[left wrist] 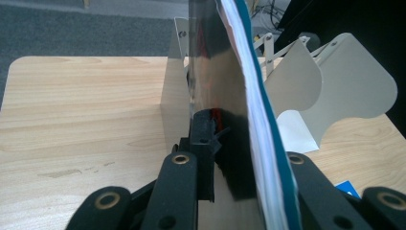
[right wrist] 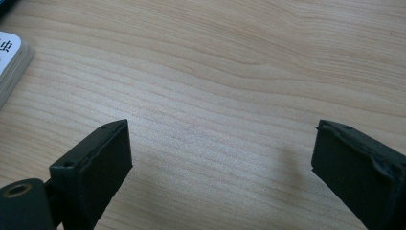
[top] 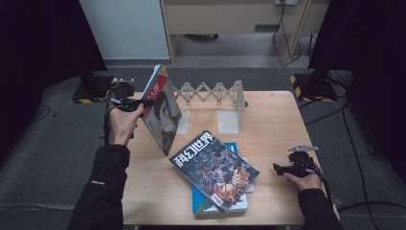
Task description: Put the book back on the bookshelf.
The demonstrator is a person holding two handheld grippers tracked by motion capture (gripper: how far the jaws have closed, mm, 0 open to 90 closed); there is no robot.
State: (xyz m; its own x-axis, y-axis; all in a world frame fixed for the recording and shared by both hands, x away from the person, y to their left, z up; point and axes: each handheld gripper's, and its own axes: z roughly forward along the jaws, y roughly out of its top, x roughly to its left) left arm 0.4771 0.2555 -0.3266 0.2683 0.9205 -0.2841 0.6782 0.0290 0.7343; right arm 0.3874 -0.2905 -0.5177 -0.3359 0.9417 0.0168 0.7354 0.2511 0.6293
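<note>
wooden worktop [top: 268, 120]: lower right, right hand-held gripper [top: 282, 168] rests with jaws wide, nothing between them; centre, stacked magazines [top: 215, 170]; upper left, left hand-held gripper [top: 139, 103] grips an upright book [top: 163, 115] beside the folding rack [top: 210, 93].

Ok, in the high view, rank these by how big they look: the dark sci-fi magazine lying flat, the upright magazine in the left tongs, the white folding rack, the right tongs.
1. Dark sci-fi magazine
2. White folding rack and upright magazine: too close to rank, since the magazine is tilted and seen at an angle
3. Right tongs, clearly smallest
</note>
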